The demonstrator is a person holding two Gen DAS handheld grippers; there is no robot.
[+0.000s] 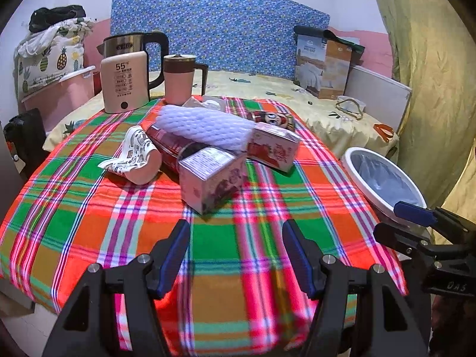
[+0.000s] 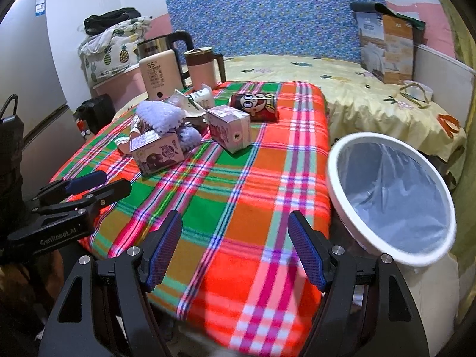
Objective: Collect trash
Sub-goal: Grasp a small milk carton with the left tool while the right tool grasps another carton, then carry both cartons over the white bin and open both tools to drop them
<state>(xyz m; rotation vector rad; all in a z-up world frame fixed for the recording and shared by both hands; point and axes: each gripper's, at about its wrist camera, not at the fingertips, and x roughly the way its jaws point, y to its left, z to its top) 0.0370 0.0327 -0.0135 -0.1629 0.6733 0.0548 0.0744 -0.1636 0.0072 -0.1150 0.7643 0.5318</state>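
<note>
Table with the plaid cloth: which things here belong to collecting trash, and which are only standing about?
For the job:
- two pink cartons
- foam net
- red can
- crumpled cup
- bin
- left gripper and right gripper, both open and empty

Just standing about:
- kettle
- 55° warmer
- pink mug
- bedding box
</note>
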